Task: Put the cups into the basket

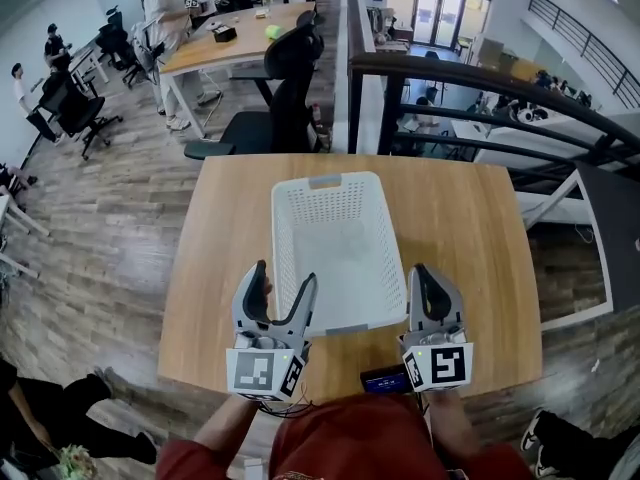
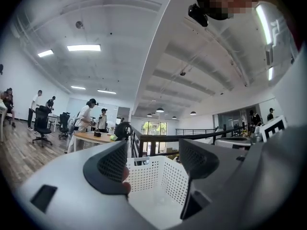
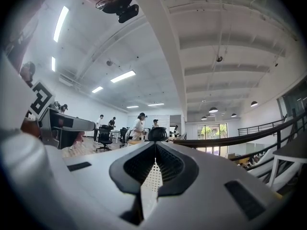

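Head view shows, nearest, a small dark device on the near edge of the light wooden table, between the two tools. The left gripper has its jaws wide apart at the near left corner of the white perforated plastic basket. One jaw is outside the left wall and one is over the inside. In the left gripper view the left gripper is spread, and the basket's holed walls and bare floor show between the jaws, touching neither.

The right gripper sits at the basket's near right corner. In the right gripper view the right gripper is closed on a thin holed wall of the basket.

Beyond the basket's far rim the table ends, and behind it stands a black office chair. To the right of that runs a dark metal railing. Farther off, a person stands at a long wooden desk.
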`<state>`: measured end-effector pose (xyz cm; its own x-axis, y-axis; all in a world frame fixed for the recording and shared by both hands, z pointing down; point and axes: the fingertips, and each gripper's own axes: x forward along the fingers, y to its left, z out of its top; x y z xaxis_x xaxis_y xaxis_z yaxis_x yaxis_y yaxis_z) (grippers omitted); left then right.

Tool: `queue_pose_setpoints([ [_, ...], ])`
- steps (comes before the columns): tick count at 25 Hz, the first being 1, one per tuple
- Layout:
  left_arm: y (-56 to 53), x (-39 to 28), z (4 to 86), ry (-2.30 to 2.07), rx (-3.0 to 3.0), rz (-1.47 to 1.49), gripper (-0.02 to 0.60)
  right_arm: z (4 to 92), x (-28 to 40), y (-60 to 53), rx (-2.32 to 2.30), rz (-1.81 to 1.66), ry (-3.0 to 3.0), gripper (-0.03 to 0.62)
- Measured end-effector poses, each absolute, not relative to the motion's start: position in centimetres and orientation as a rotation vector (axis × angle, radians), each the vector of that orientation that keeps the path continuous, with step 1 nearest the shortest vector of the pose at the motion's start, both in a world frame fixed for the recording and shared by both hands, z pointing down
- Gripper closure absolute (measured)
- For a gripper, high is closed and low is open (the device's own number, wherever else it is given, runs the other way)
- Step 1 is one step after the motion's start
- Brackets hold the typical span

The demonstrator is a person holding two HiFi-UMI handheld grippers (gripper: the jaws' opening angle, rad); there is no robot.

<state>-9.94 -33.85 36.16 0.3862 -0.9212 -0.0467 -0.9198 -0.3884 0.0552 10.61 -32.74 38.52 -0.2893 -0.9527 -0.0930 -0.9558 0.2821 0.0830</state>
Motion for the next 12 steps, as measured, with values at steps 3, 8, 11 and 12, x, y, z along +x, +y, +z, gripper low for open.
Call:
queue_pose_setpoints([
  [3,-32.9,-10.3,36.2,-1.732,2.610,-0.114,0.252,38.4,10.3,-32.6,-1.846,0.190,2.500,0.582],
  [8,-31.8,-11.6,36.6,-1.797,2.572,-0.104,0.317,38.4,9.9,-32.4,-1.831,0.181,2.506,0.582],
  [11,-31.2,-12.1,37.2,-1.868,2.553,-0.050,0.333,38.5,9.6,-32.4,-1.820,0.172,2.514,0.582],
  [12,-31.0,-12.3,37.4,-1.897,2.538,-0.033,0.340,38.5,9.5,-32.3,-1.816,0.167,2.518,0.582],
])
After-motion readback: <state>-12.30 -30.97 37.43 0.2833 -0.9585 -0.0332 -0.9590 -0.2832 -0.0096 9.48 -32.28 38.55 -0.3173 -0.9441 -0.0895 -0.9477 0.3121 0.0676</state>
